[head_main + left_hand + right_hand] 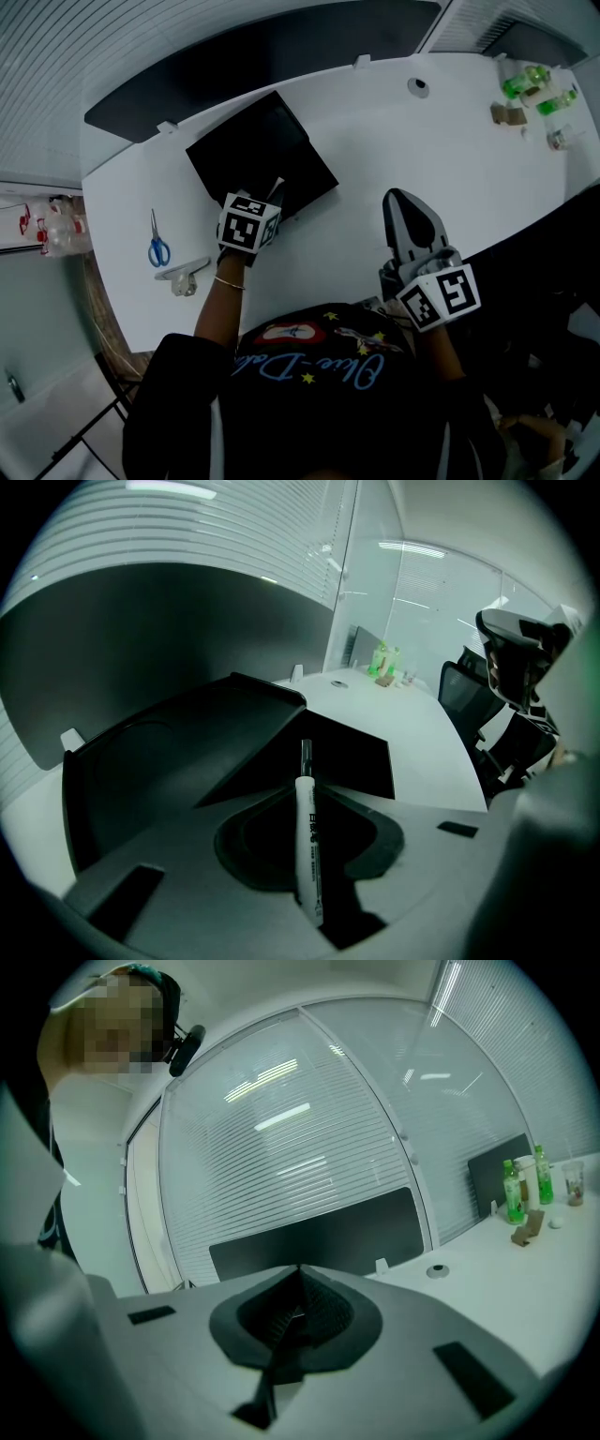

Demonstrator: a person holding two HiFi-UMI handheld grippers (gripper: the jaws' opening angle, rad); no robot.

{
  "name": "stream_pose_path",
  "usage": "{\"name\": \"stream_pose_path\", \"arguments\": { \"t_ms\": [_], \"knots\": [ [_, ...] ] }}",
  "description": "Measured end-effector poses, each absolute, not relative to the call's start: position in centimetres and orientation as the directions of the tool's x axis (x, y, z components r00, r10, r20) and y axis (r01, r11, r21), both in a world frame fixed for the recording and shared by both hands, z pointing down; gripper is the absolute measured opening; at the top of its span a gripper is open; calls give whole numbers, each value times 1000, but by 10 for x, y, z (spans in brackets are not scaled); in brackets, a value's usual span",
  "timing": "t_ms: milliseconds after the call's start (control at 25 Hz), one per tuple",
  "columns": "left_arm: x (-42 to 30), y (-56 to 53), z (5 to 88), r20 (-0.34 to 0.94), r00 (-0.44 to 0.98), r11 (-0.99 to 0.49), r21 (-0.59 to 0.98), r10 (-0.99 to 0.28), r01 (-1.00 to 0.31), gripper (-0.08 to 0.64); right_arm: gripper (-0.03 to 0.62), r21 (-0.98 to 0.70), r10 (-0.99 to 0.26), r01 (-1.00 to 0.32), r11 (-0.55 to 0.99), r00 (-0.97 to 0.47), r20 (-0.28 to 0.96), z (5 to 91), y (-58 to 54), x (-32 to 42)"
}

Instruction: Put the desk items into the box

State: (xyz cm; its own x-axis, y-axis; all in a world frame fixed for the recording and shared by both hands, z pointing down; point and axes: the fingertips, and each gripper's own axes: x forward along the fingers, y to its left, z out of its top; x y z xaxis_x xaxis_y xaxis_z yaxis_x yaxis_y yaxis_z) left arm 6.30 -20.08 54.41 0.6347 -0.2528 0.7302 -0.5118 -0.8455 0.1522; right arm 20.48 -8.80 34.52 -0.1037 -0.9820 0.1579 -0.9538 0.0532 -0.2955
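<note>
One marker (308, 846), gripped in left jaws — over box (267, 150)

In the head view the left gripper (306, 794) covers its own jaws and most of the pen (308, 846), the box (262, 164) interior is pure shadow, and the clear thing (184, 278) beside the scissors (158, 246) is too small to name.

Dim, bluish; ceiling lights (412, 547) glare; fisheye-warped edges, black vignetted corners.

Matt black box (261, 164) on a smooth white desk (394, 141) — the marker (308, 846) is glossy white plastic.
</note>
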Motion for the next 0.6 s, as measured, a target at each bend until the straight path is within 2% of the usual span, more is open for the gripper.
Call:
{"name": "stream_pose_path", "arguments": {
  "t_ms": [600],
  "knots": [
    [68,-196,557,770,601,-854,153,-213,-498,72,11,-296,-984,-955,33,-83,160,346,-82,211]
  ]
}}
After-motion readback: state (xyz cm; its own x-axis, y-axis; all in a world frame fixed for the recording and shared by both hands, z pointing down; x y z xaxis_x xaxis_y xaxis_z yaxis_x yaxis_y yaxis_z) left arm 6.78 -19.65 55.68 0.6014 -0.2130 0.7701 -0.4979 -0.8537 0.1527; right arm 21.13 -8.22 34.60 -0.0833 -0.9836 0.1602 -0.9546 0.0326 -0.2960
